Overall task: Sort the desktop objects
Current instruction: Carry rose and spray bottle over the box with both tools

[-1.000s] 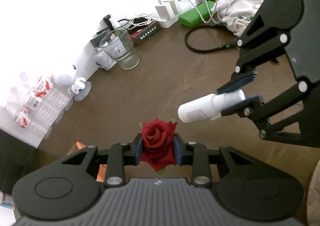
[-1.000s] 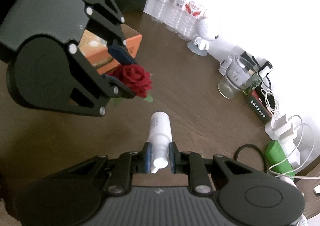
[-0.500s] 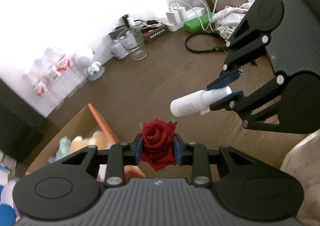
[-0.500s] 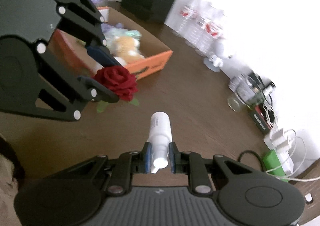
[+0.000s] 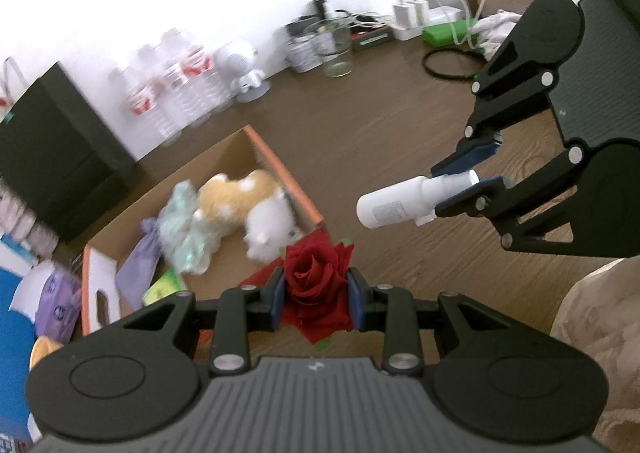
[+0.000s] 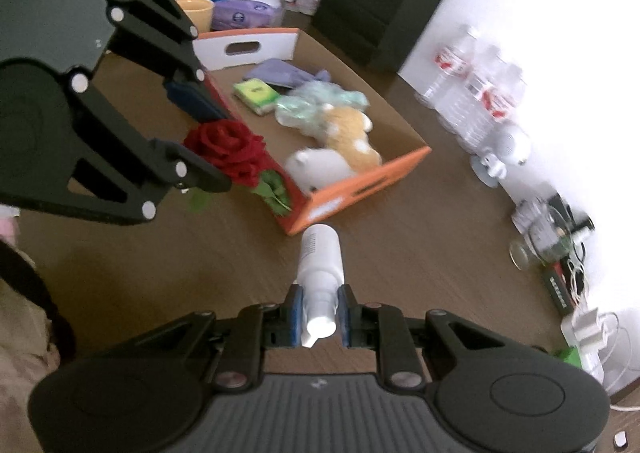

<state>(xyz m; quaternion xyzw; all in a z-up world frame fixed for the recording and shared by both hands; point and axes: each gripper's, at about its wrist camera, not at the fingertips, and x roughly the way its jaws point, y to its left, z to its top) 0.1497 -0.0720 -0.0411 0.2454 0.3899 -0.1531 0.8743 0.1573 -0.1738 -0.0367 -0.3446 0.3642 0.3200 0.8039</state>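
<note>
Your left gripper [image 5: 316, 295] clasps a red rose [image 5: 318, 281]; your right gripper [image 6: 319, 311] pinches a white spray bottle [image 6: 320, 257] by its neck. Released short of the orange cardboard box [image 6: 360, 185], either could land on the surface.

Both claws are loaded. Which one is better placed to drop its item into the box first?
Left, probably. The left claw holds the rose right at the box's near corner, by the orange wall. The right claw holds the bottle over bare table, short of the box.
</note>
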